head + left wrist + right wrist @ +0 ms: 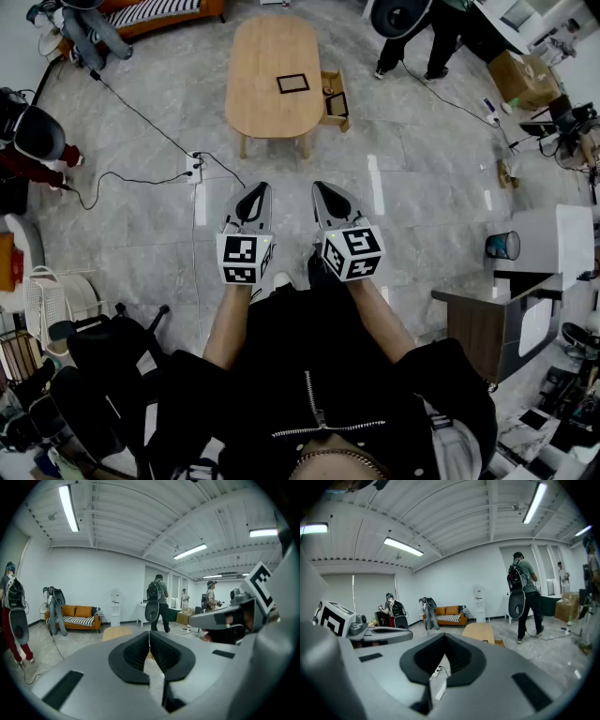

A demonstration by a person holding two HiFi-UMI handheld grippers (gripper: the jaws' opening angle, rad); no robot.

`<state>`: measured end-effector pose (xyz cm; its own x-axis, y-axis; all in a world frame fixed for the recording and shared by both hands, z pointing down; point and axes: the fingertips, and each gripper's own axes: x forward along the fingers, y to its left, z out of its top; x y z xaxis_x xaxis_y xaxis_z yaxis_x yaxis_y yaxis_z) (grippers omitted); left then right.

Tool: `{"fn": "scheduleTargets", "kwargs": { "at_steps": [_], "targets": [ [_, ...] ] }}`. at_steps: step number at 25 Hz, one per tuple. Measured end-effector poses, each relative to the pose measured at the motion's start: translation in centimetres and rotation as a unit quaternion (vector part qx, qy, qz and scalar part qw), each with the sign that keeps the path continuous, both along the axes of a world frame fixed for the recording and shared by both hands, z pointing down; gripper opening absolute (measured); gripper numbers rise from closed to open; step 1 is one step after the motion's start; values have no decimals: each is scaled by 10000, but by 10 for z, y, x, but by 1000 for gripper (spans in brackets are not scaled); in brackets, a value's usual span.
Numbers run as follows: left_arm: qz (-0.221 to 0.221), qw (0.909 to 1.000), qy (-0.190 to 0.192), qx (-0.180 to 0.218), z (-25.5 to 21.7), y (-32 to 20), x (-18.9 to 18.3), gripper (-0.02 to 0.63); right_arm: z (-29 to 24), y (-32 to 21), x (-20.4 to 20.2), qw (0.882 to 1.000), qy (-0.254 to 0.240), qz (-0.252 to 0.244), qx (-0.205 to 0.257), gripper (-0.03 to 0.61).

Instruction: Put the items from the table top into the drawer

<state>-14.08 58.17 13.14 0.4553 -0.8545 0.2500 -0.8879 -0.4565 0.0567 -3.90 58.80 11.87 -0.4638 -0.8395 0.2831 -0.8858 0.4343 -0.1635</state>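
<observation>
- Held left gripper [257,192] and right gripper [324,190] short of worktop [258,47], jaws together, empty.
- Showed frame [292,83] on worktop, drawer [335,101] open beside.
- Likely needed stepping closer, jaws opened at frame's edge.

Extending left forearm [228,328] and right forearm [382,314] forward, bare below black sleeves [187,394]. Holding left gripper [259,191] and right gripper [322,190] side by side, near but apart, tilting slightly downward. Pressing both pairs of jaws fully together, gripping nothing between them.
</observation>
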Motion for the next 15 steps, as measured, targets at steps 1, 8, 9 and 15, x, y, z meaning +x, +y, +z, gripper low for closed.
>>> {"fn": "scheduleTargets", "kwargs": {
  "at_steps": [1,8,9,15],
  "targets": [
    [5,10000,-5,-8,0,0,-1,15,-2,-1,1,10000,-35,35,15,8],
    [28,10000,-24,-47,1,-2,0,15,-3,-5,5,9998,-122,127,5,9],
    [37,10000,-20,-58,2,-2,1,15,-1,-5,6,9998,-124,136,-25,9],
    [120,9998,-18,-187,12,-3,5,15,13,-6,9,9993,-145,189,-283,9]
  ]
}}
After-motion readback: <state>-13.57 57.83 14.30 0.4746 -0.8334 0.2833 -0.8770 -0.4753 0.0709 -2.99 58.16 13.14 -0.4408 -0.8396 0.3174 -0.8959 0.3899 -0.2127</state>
